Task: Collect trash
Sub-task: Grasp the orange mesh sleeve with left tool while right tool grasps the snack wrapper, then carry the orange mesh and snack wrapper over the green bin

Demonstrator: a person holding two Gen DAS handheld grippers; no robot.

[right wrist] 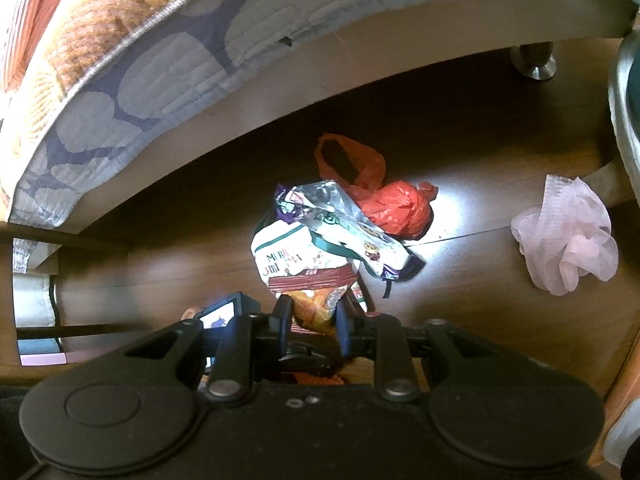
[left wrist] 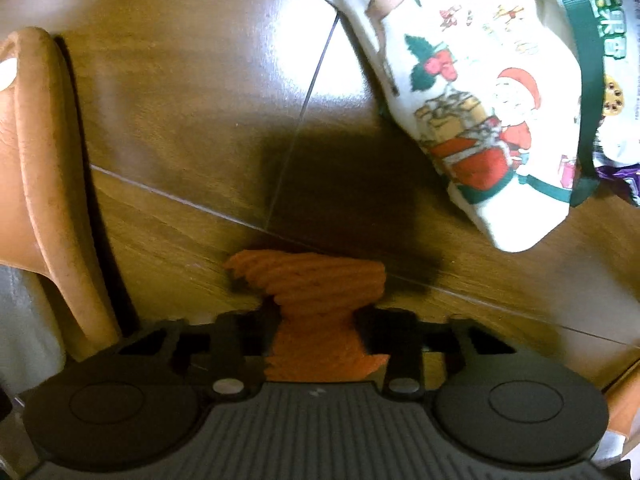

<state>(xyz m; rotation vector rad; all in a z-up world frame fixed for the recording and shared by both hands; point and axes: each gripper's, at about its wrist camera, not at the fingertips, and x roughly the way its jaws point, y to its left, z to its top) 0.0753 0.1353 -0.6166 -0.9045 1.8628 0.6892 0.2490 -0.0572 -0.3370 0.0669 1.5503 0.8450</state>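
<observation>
An orange ribbed scrap [left wrist: 320, 284] lies on the wood floor [left wrist: 180, 140], and my left gripper [left wrist: 318, 340] is shut on it, the pads squeezing its near part narrow. A white Christmas-print bag [left wrist: 460, 100] with green straps hangs to the upper right of it. In the right wrist view the same Christmas bag [right wrist: 288, 256] holds several snack wrappers [right wrist: 344, 216]. My right gripper [right wrist: 314, 320] is shut on the bag's near edge, where an orange printed patch shows between the fingers. A red plastic bag [right wrist: 396, 208] lies just behind it.
A crumpled pink net cap [right wrist: 568, 236] lies on the floor to the right. A bed with a patterned quilt [right wrist: 140, 80] overhangs the far side, on a metal leg [right wrist: 534, 60]. A metal container rim [right wrist: 624, 100] stands at the right edge. A brown leather piece [left wrist: 36, 160] sits left.
</observation>
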